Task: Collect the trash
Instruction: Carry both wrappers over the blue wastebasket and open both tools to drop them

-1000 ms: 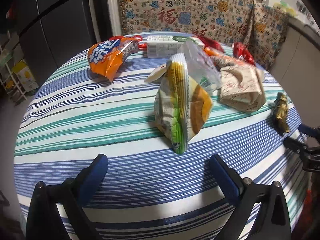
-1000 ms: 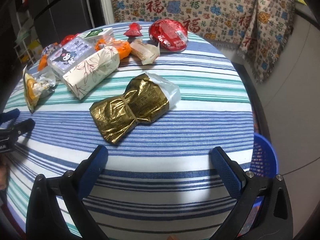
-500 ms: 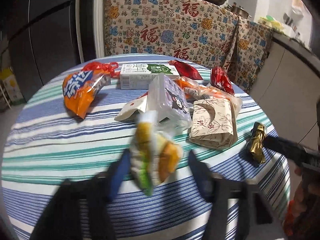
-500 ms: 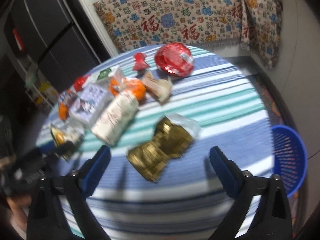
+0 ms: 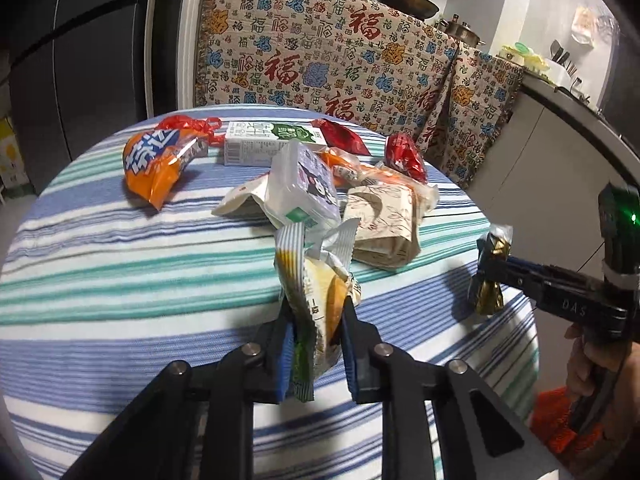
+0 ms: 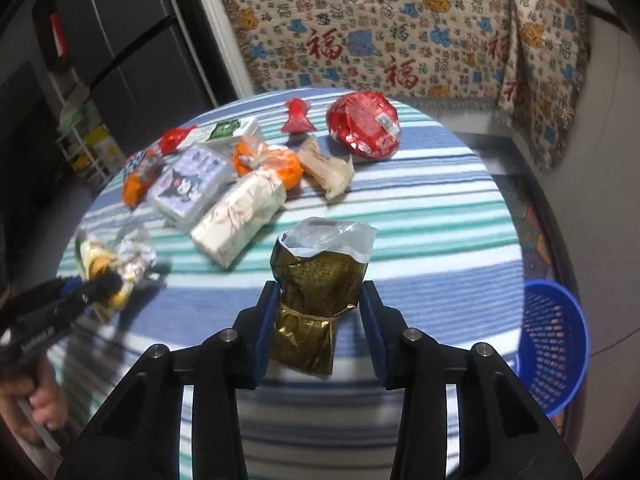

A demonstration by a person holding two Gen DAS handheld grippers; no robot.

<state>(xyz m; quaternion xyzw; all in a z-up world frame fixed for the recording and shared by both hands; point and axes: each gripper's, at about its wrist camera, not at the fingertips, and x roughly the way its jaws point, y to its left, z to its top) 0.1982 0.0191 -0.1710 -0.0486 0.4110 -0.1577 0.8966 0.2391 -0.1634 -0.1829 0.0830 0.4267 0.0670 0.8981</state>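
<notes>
My left gripper [image 5: 316, 312] is shut on a yellow-green snack wrapper [image 5: 316, 292] and holds it above the striped round table [image 5: 120, 280]. It also shows in the right wrist view [image 6: 108, 268]. My right gripper [image 6: 318, 300] is shut on a gold foil wrapper [image 6: 320, 292] with a clear torn top, lifted off the table [image 6: 440, 220]. That wrapper also shows in the left wrist view [image 5: 490, 276].
More trash lies at the table's back: orange chip bag [image 5: 156, 160], milk carton [image 5: 272, 144], Kuromi box [image 6: 192, 184], paper-wrapped box [image 6: 240, 216], red round packet [image 6: 364, 124], small red wrapper [image 6: 298, 116]. A blue basket [image 6: 554, 344] stands on the floor right of the table.
Both grippers moved in on their wrappers, closed from wide open and lifted them off the table.
</notes>
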